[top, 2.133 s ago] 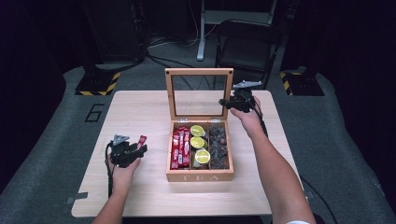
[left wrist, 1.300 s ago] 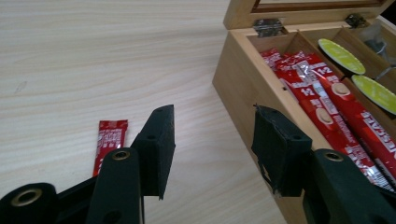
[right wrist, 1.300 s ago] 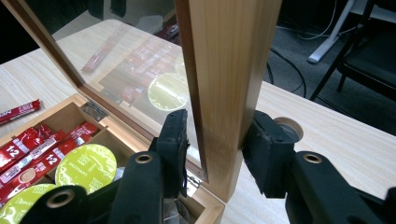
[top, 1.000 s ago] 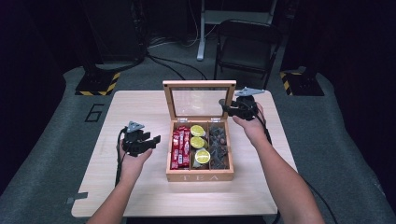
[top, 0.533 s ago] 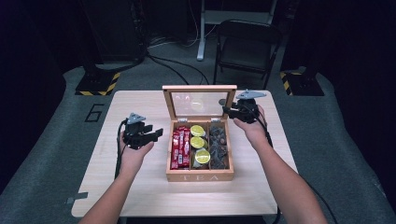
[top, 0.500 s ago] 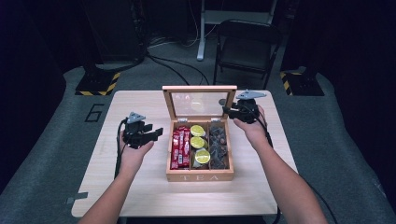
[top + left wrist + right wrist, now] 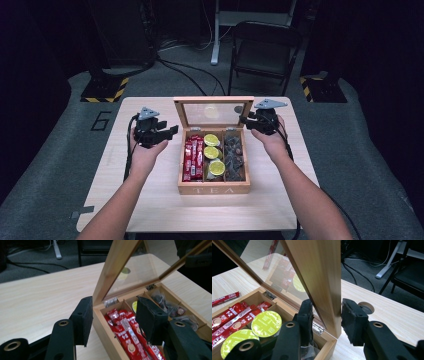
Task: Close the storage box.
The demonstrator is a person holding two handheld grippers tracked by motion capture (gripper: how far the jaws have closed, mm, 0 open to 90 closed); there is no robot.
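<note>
Tea box (image 7: 214,189) sitting mid-table, long axis running away from the person, lid (image 7: 212,111) standing near upright at the far edge. Right gripper (image 7: 248,121) clamping the lid's right frame, forearm reaching forward. Left gripper (image 7: 170,133) hovering level left of the box, jaws parted, gripping nothing.
</note>
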